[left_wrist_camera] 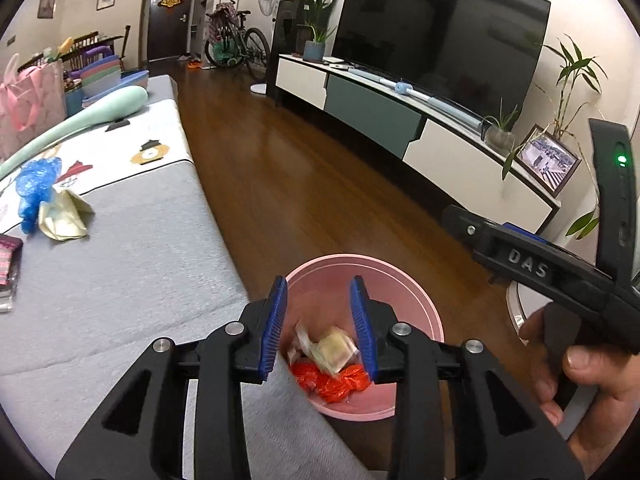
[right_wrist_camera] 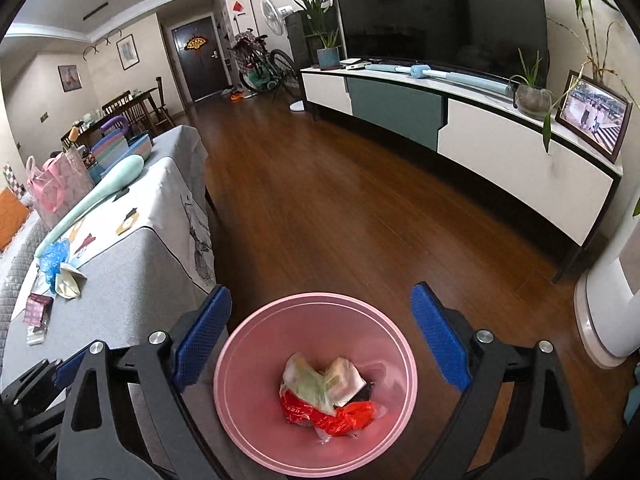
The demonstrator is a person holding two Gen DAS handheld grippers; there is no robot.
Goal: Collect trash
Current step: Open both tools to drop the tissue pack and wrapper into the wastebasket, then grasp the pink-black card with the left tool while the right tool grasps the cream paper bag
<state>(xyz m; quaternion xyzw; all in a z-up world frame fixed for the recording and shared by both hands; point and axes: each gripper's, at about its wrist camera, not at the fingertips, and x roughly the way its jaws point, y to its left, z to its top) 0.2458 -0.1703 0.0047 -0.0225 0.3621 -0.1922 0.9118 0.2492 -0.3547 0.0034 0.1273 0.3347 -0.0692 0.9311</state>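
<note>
Both claws, left claw [left_wrist_camera: 319, 322] and right claw [right_wrist_camera: 320, 336], gape empty over the bin [right_wrist_camera: 240, 344]; the worktop's [left_wrist_camera: 120, 280] blue bag [left_wrist_camera: 34, 188] looks light, soft, pinchable anywhere.

My left claw [left_wrist_camera: 319, 322] is open with nothing between the blue pads. Right claw [right_wrist_camera: 320, 336] is spread even wider, also empty, and my right hand [left_wrist_camera: 576, 364] is wrapped around its handle.

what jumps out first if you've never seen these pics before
The pink bin on the wooden floor beside the grey-covered table, with red and pale wrappers crumpled inside. Both hand-held grippers, left and right, hang open above it. A blue bag and yellowish paper lie on the table.
</note>
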